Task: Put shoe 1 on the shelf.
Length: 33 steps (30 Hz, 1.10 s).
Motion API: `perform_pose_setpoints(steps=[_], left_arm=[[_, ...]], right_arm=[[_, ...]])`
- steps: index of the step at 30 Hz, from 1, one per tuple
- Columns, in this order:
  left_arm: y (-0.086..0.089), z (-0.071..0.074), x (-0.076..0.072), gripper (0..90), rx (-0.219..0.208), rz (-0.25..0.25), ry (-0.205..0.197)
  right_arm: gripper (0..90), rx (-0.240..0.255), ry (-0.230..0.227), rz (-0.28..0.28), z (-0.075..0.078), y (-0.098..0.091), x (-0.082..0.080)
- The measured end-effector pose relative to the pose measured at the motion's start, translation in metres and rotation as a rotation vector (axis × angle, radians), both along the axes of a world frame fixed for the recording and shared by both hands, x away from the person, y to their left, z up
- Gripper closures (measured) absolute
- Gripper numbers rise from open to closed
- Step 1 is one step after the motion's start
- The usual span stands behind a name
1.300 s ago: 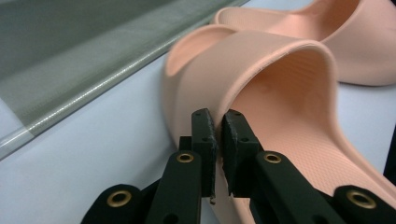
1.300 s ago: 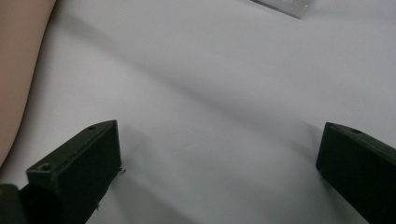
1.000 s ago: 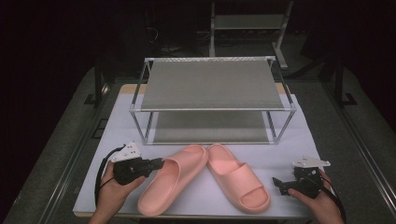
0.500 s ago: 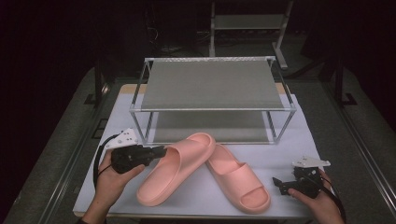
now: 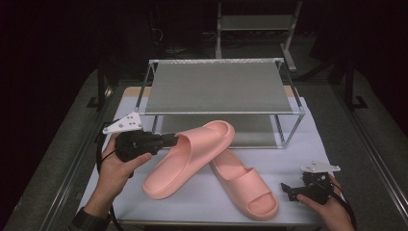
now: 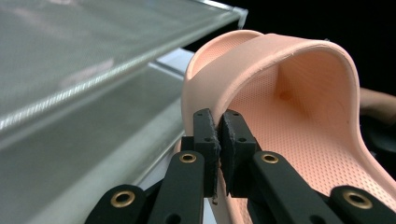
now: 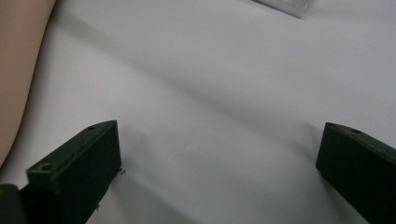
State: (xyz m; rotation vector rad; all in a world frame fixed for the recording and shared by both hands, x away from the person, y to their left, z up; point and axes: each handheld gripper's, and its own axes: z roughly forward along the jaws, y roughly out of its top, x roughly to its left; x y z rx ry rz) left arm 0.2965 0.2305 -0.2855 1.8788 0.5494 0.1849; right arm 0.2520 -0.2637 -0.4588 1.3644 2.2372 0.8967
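Left gripper view: the left gripper's [image 6: 218, 135] jaws pinch the thin side wall of the raised pink slide sandal [image 6: 299, 107], beside the two-tier metal rack [image 6: 84, 70]. Such an edge grip could let it swing or slip. Right gripper [image 7: 217, 163], jaws wide, rests on the counter [image 7: 224, 84].

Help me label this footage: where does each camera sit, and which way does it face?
High view: above the person's side, looking forward and down on the table, rack, two slippers; both hands and grippers show.
Left gripper view: on the left gripper, looking along its fingers, shut on the lifted slipper beside the rack.
Right gripper view: on the right gripper, facing the table; open fingers show.
Shared: high and left views show the lifted slipper and rack.
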Motion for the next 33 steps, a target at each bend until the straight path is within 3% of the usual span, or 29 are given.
perform_pose_setpoints(steps=[12, 21, 33], left_arm=[[-0.007, 0.042, 0.022, 85.4, -0.011, 0.004, -0.062], [-0.007, 0.073, 0.049, 85.4, -0.022, 0.054, -0.107], [-0.013, 0.085, 0.088, 85.4, -0.015, 0.134, -0.141]], right_arm=[[0.0, 0.0, 0.0, -0.001, 0.0, 0.0, 0.0], [0.0, -0.001, 0.0, -0.001, 0.0, 0.0, 0.0], [0.0, 0.0, 0.001, -0.001, 0.0, 0.0, 0.0]])
